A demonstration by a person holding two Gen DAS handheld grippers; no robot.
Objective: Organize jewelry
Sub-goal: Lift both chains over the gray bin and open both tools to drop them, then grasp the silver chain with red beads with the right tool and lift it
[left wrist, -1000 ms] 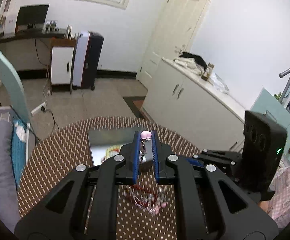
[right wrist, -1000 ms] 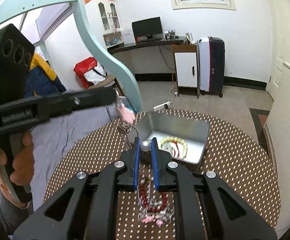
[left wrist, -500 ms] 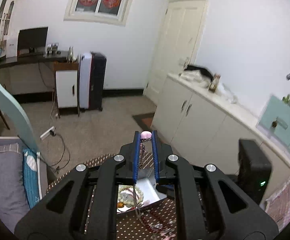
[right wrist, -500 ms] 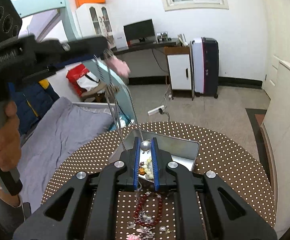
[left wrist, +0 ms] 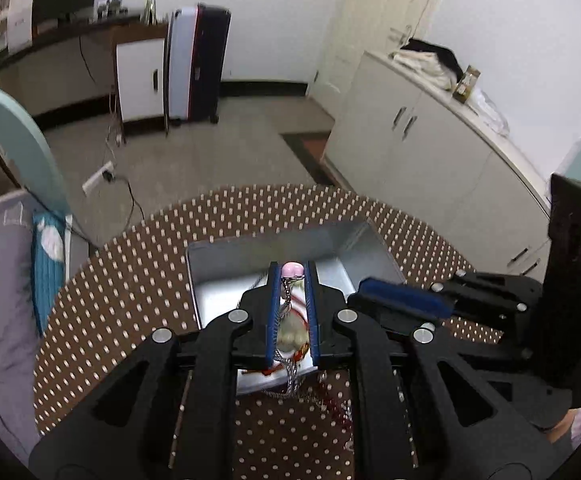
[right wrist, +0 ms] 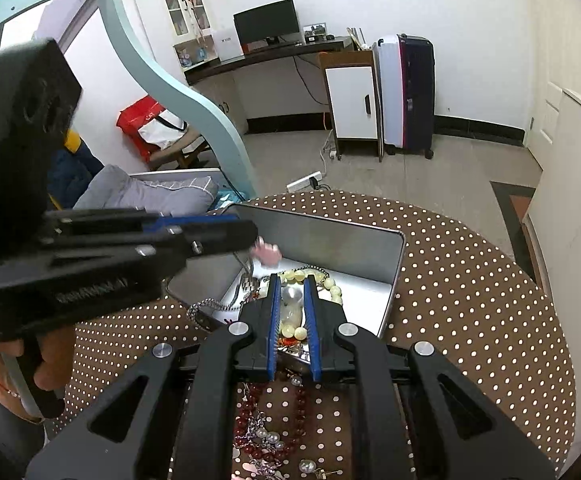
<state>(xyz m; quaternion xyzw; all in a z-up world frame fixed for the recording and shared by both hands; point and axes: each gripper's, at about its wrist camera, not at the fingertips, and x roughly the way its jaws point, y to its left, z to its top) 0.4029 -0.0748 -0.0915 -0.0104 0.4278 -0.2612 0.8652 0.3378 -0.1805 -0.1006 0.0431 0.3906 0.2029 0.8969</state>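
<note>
On the left of the right wrist view, the left gripper (right wrist: 264, 250) reaches over the near-left rim of the metal tin (right wrist: 330, 236) with its jaws narrow, pinching a pink charm (left wrist: 292, 269). A silver chain (right wrist: 210, 305) hangs from that charm. It runs down into the tin, and part of it drapes over the tin's near-left edge onto the dotted bench (right wrist: 470, 300).

In the middle, a strand of pale beads (right wrist: 322, 280) lies on the tin's floor with some red pieces beside it.

The right gripper (right wrist: 290, 284) points down over the tin's near edge, jaws nearly closed. A blurred silvery bead seems to sit between them, but I cannot tell whether it is truly gripped.

Nearest the camera, outside the tin, a red bead necklace (right wrist: 258, 404) and small pearl pieces lie tangled on the bench, not yet put away.

The main risk is the draped chain. If the charm is let go now, the part hanging outside could drag the rest out over the rim. It could also snag on the right gripper or knot into the pale beads.
</note>
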